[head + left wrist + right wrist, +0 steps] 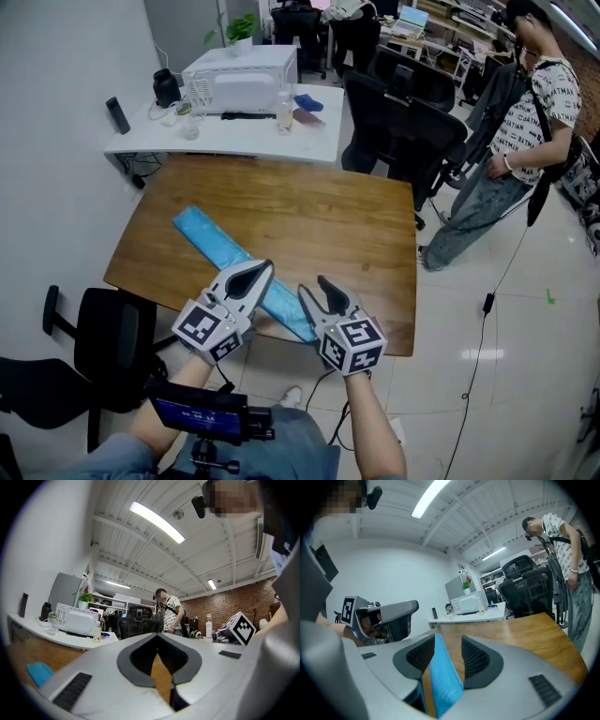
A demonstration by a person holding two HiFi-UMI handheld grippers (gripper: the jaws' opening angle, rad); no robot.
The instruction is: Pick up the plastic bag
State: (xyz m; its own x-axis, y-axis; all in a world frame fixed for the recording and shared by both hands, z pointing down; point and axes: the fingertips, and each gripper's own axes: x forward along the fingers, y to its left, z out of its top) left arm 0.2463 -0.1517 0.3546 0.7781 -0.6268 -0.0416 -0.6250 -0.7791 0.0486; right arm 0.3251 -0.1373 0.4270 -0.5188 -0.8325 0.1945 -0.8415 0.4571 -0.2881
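Observation:
A long blue plastic bag lies slantwise on the wooden table, its near end at the front edge. My right gripper stands open over that near end. In the right gripper view the bag runs up between the jaws of the right gripper; it rests against the left pad, and bare wood shows between it and the right pad. My left gripper hovers just left of the bag with its jaws together and nothing in them; through the left gripper only the table top shows.
Behind the wooden table a white side table carries a microwave and a bottle. Black office chairs stand at the far right corner, and a person stands beyond them. Another black chair is at my left.

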